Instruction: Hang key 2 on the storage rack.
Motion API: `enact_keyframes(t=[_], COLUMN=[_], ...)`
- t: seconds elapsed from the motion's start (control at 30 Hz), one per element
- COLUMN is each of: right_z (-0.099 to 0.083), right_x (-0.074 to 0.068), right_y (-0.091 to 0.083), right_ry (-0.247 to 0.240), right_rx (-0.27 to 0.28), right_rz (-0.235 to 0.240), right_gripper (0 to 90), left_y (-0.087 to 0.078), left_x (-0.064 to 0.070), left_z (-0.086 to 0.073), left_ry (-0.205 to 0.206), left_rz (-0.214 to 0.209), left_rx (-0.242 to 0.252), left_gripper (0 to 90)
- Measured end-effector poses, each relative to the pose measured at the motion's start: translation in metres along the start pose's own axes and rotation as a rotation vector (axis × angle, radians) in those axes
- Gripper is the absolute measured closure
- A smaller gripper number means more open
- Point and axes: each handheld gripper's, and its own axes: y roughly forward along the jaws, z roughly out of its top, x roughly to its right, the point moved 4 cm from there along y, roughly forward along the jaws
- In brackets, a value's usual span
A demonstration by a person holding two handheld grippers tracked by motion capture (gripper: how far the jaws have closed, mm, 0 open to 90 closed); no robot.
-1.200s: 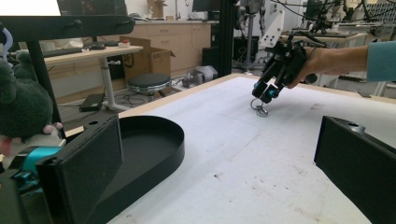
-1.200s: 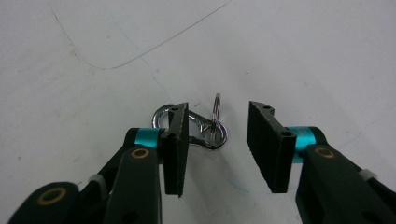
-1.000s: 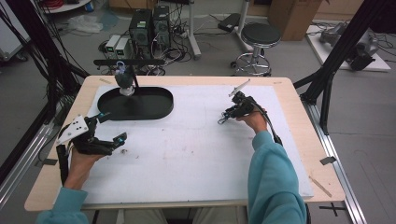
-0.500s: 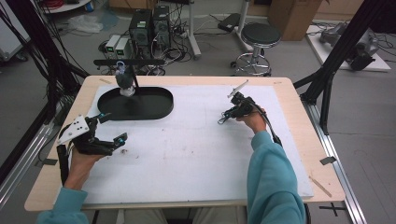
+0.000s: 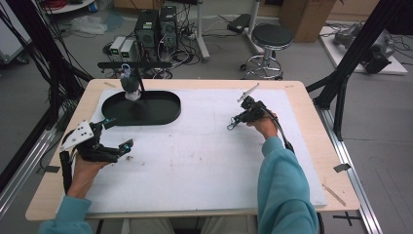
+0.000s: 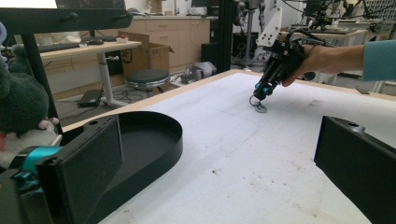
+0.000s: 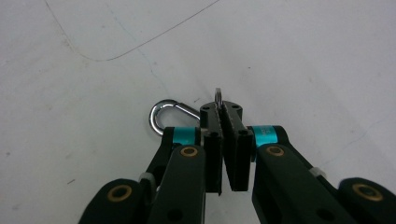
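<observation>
Right gripper (image 7: 223, 121) clamped on a metal keyring (image 7: 168, 115), right of the black tray (image 5: 141, 108). Left gripper (image 5: 117, 134) wide open, empty, just below tray.

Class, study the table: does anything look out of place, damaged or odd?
Only slightly: a plush toy stands at the far end of the black tray, and the white mat is scuffed. The right gripper is clamped on a metal clip.

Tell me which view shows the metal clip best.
The right gripper view: the metal clip sits close up, its ring pinched between the right gripper fingers. In the left gripper view it is small; from the high view, indistinct.
</observation>
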Motion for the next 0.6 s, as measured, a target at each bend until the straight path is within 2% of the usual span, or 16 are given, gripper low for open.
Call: enact_keyframes(t=[0.17,0.37,0.6], right_z=[0.000,0.003,0.012], right_x=[0.000,-0.002,-0.009], right_y=[0.000,-0.003,-0.017], right_ry=[0.001,0.026,0.032], right_rx=[0.003,0.041,0.161], right_rz=[-0.007,0.022,0.067], right_gripper=[88.2,88.7,88.7], left_y=[0.000,0.001,0.003], left_x=[0.000,0.001,0.005], left_z=[-0.001,-0.001,-0.002], left_ry=[-0.002,-0.015,-0.023], left_rz=[-0.005,-0.010,-0.036], left_rx=[-0.007,-0.008,-0.023], left_gripper=[1.7,1.7,1.7])
